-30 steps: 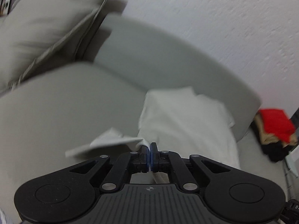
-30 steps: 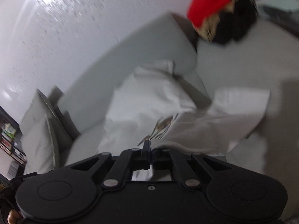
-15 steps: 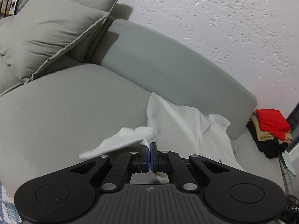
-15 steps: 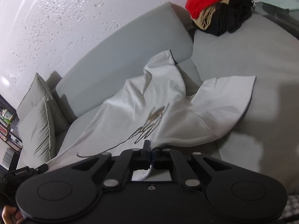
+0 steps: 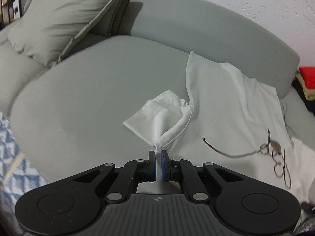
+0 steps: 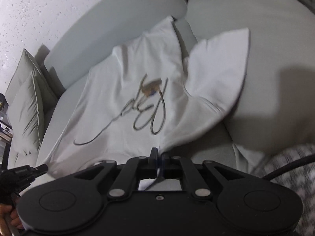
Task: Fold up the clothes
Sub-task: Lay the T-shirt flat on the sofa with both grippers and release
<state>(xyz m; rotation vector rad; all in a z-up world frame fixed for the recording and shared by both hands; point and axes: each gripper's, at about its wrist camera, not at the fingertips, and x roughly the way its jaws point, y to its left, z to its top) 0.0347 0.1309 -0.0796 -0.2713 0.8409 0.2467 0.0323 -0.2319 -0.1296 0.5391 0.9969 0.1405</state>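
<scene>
A white T-shirt (image 5: 226, 108) with a dark script print lies spread face up on the grey sofa seat (image 5: 88, 90), its hem against the backrest. My left gripper (image 5: 157, 153) pinches a bunched shoulder point beside the crumpled sleeve (image 5: 157, 110); its jaws are opening, with a narrow gap and cloth still between the pads. In the right wrist view the T-shirt (image 6: 128, 90) spreads ahead, one sleeve (image 6: 220, 74) fanned to the right. My right gripper (image 6: 158, 151) holds the near shoulder edge, its jaws starting to open on the fabric.
Grey cushions (image 5: 65, 15) lean at the sofa's left end. A pile of red, tan and black clothes (image 5: 307, 76) sits past the backrest's right end. Blue-and-white patterned fabric (image 5: 9, 157) lies at the near left. A black cable (image 6: 285, 169) runs at the right.
Both grippers came down and toward the sofa's front, laying the shirt out flatter on the seat. The left jaws have parted slightly; the print now shows fully.
</scene>
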